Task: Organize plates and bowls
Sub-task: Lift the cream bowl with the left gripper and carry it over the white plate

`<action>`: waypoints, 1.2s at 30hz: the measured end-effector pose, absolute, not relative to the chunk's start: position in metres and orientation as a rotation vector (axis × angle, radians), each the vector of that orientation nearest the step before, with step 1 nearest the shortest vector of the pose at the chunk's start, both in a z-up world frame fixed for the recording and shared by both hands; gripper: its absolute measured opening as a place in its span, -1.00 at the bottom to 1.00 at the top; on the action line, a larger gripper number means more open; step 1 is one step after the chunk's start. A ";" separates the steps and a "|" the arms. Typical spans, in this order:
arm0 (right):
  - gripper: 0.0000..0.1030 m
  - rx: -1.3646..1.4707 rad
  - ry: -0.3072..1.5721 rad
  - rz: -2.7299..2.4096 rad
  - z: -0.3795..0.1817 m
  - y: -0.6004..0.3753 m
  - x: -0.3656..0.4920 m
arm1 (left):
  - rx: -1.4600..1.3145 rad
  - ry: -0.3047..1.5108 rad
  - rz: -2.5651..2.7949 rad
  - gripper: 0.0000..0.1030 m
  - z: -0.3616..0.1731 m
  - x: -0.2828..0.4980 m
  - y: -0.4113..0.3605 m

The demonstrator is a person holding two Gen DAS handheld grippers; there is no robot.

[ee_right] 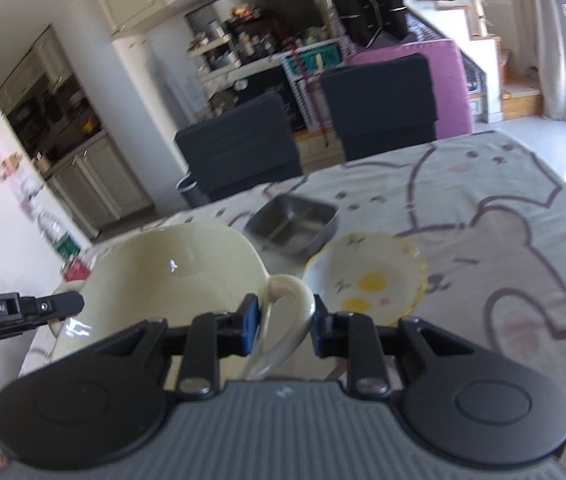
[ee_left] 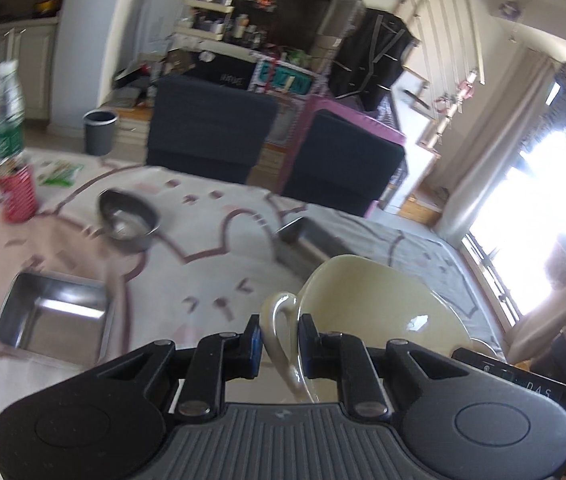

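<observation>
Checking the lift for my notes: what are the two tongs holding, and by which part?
Both hold one cream two-handled bowl: the left tongs clamp one loop handle, the right tongs the opposite handle.

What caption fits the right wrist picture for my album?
Both grippers, right and left, carry a cream two-handled bowl above the flowered bowl and steel tray.

Each camera is set just behind its own gripper and is pointed forward and down along the two fingers. From the left gripper (ee_left: 279, 344), the near loop handle of the big cream two-handled ceramic bowl (ee_left: 371, 300) is seen very close, with the bowl ahead and to the right. From the right gripper (ee_right: 285, 322), the same bowl (ee_right: 171, 272) is seen ahead and to the left. The cartoon-printed tablecloth (ee_left: 203, 280) (ee_right: 503, 240) and two dark chairs (ee_left: 207, 128) (ee_right: 239, 140) beyond are shared by both views.
</observation>
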State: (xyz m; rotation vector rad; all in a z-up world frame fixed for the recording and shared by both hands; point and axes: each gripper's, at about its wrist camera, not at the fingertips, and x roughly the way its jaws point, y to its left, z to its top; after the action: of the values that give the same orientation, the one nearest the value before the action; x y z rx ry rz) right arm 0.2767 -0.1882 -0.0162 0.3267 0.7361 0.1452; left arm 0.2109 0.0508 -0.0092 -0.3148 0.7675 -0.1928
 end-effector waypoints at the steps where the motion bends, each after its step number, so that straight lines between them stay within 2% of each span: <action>1: -0.40 0.317 0.743 0.154 -0.017 -0.182 0.276 | -0.318 0.769 -0.183 -0.61 -0.012 0.206 0.058; 11: -0.39 0.221 0.832 0.216 -0.040 -0.138 0.280 | -0.372 0.810 -0.138 -0.62 -0.045 0.192 0.096; 36: -0.38 0.145 0.984 0.217 -0.073 -0.108 0.280 | -0.351 0.946 -0.154 -0.57 -0.091 0.204 0.103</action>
State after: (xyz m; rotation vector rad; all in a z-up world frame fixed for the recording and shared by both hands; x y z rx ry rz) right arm 0.2796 -0.1075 -0.0727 0.1454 0.9836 0.2168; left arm 0.2035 0.1033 -0.0907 -0.3514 0.9457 -0.1541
